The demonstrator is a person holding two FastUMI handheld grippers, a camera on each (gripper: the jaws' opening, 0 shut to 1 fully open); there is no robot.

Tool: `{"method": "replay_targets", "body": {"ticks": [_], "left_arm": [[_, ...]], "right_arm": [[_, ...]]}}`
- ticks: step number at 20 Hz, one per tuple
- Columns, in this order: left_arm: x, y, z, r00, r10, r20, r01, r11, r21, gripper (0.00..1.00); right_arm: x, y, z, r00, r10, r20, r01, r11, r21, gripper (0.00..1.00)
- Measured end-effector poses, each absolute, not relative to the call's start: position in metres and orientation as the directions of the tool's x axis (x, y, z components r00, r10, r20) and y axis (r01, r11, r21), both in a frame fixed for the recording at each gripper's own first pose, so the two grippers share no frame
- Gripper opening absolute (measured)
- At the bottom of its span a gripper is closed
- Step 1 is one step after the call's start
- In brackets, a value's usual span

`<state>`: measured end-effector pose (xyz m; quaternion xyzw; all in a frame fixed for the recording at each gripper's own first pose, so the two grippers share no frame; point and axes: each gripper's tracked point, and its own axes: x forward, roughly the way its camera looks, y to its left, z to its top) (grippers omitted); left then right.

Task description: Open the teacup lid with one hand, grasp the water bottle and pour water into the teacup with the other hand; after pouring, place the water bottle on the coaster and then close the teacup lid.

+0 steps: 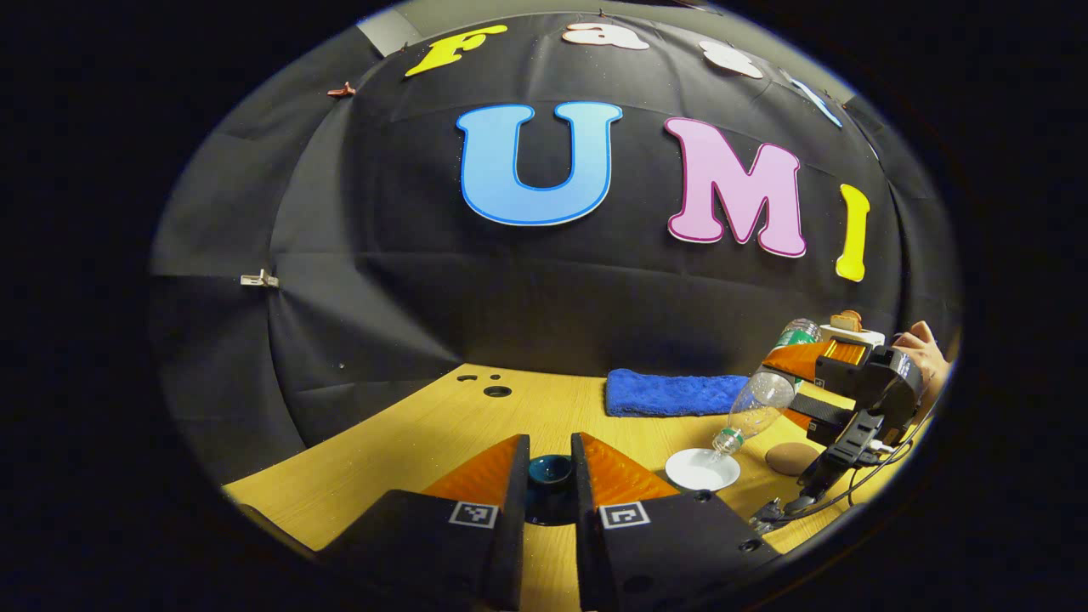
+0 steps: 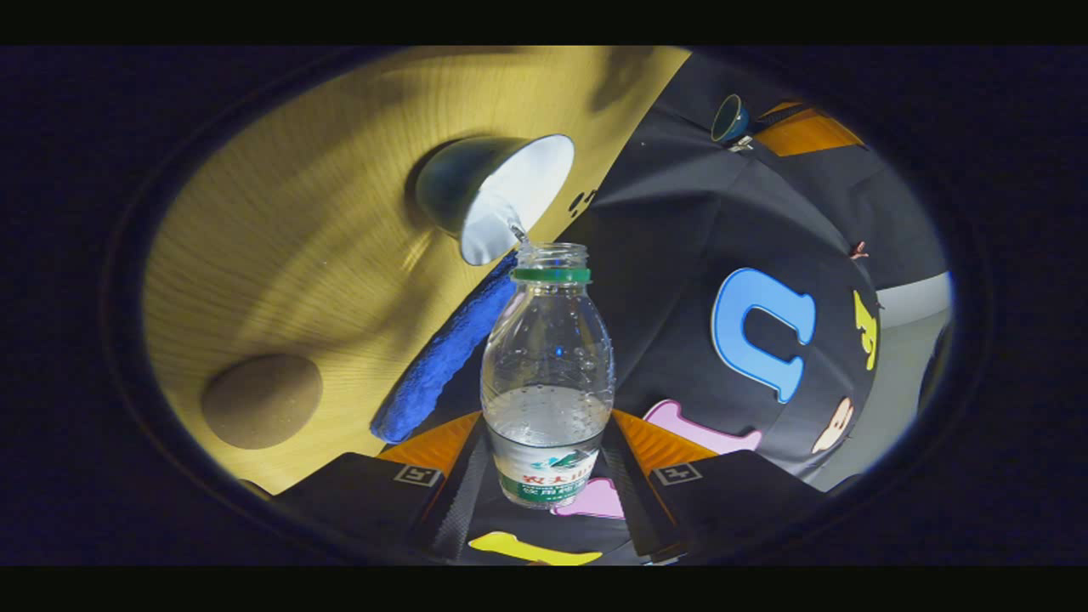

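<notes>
From my remote station, the left gripper (image 1: 548, 476) stands with its fingers drawn in on a dark teal lid (image 1: 550, 469), whose lower half is hidden between them; both pads appear to touch it, though the fisheye makes this hard to confirm. The right gripper (image 2: 548, 463) clamps one water bottle (image 2: 546, 374) by its labelled base, tilted mouth-down over one white-lined teacup (image 1: 702, 468); a thin stream enters the cup (part of the water remains in the bottle). I count one round brown coaster (image 2: 262, 400), bare, near the cup, and one blue towel (image 1: 676, 393). All rest on a yellow wooden table (image 1: 408, 442) before black cloth.
</notes>
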<state>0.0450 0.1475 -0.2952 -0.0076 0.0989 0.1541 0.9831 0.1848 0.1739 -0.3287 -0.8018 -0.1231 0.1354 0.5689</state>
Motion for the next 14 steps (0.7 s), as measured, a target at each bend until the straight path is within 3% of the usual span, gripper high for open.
{"method": "replay_targets", "body": {"ticks": [3, 4, 6, 7, 14], "left_arm": [[0.044, 0.149, -0.294, 0.934, 0.303, -0.191, -0.306, 0.952, 0.012, 0.25], [0.044, 0.15, -0.293, 0.934, 0.303, -0.188, -0.307, 0.952, 0.011, 0.29], [0.044, 0.15, -0.292, 0.935, 0.303, -0.183, -0.306, 0.952, 0.013, 0.25], [0.043, 0.15, -0.291, 0.936, 0.303, -0.18, -0.305, 0.952, 0.015, 0.29], [0.041, 0.147, -0.284, 0.938, 0.304, -0.168, -0.304, 0.952, 0.024, 0.29]], "right_arm": [[0.188, 0.176, -0.324, 0.926, 0.368, -0.08, 0.062, -0.358, -0.932, 0.75], [0.187, 0.178, -0.322, 0.922, 0.379, -0.078, 0.073, -0.369, -0.927, 0.75], [0.188, 0.18, -0.32, 0.913, 0.4, -0.077, 0.092, -0.386, -0.918, 0.75], [0.187, 0.182, -0.32, 0.909, 0.411, -0.077, 0.1, -0.392, -0.915, 0.75], [0.187, 0.184, -0.319, 0.901, 0.429, -0.068, 0.117, -0.391, -0.913, 0.72]]}}
